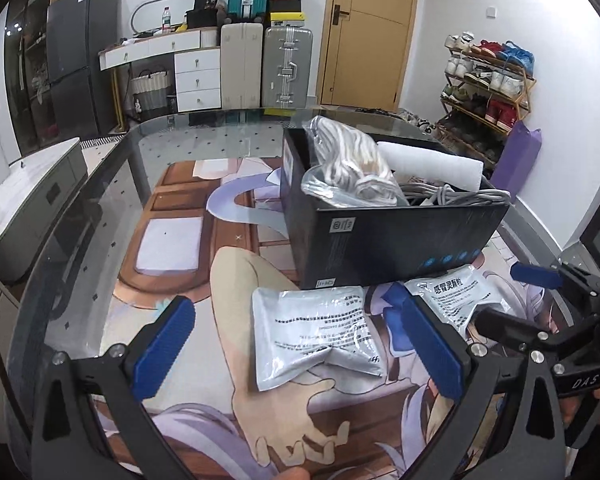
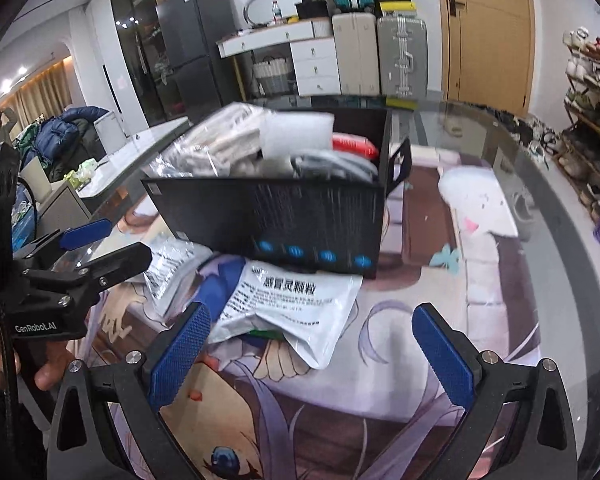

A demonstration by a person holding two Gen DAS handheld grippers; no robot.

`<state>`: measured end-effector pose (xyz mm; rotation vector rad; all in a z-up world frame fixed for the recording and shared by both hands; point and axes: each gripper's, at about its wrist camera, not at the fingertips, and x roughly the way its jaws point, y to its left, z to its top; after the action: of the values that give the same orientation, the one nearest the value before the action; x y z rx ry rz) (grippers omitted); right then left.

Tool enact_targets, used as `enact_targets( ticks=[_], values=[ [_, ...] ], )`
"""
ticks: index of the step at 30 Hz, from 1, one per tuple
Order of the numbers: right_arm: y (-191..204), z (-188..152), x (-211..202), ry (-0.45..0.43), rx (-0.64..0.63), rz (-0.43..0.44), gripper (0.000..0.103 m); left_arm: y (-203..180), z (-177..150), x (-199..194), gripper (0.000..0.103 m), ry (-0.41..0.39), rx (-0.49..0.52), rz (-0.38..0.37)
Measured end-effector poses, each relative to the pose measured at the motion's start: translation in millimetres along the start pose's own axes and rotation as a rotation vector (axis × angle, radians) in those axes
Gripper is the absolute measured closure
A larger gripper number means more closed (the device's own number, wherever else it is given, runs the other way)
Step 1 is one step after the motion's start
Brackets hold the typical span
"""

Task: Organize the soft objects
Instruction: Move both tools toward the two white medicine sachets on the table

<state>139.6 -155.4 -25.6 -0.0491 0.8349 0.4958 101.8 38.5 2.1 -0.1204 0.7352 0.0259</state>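
Note:
A black box (image 1: 396, 240) (image 2: 284, 216) stands on the printed mat, filled with a bagged grey-white cloth (image 1: 348, 164), white foam (image 1: 432, 164), cables and a red packet (image 2: 354, 145). Two silver pouches lie in front of it: one (image 1: 320, 332) (image 2: 168, 276) between my left gripper's (image 1: 300, 348) open fingers, the other (image 1: 456, 300) (image 2: 296, 312) between my right gripper's (image 2: 312, 348) open fingers. Both grippers are empty and hover just above the mat. Each gripper shows at the edge of the other's view.
The round glass table (image 1: 100, 200) carries the printed mat (image 1: 220, 280). A grey cabinet (image 1: 20, 200) stands left of it. Suitcases (image 1: 288, 68), white drawers and a door stand behind; a shoe rack (image 1: 484, 92) is at right.

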Motion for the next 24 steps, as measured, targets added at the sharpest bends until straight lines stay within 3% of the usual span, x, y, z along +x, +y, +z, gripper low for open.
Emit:
enact_targets(
  ticks=[10,24],
  values=[
    [8,1,19,0.063,-0.011,-0.002,0.001,3,-6,1,0.0,0.006,-0.032,-0.02],
    [19,12,32,0.096,-0.056,-0.068,0.001,9,-7,5,0.0,0.038,-0.061,-0.06]
  ],
)
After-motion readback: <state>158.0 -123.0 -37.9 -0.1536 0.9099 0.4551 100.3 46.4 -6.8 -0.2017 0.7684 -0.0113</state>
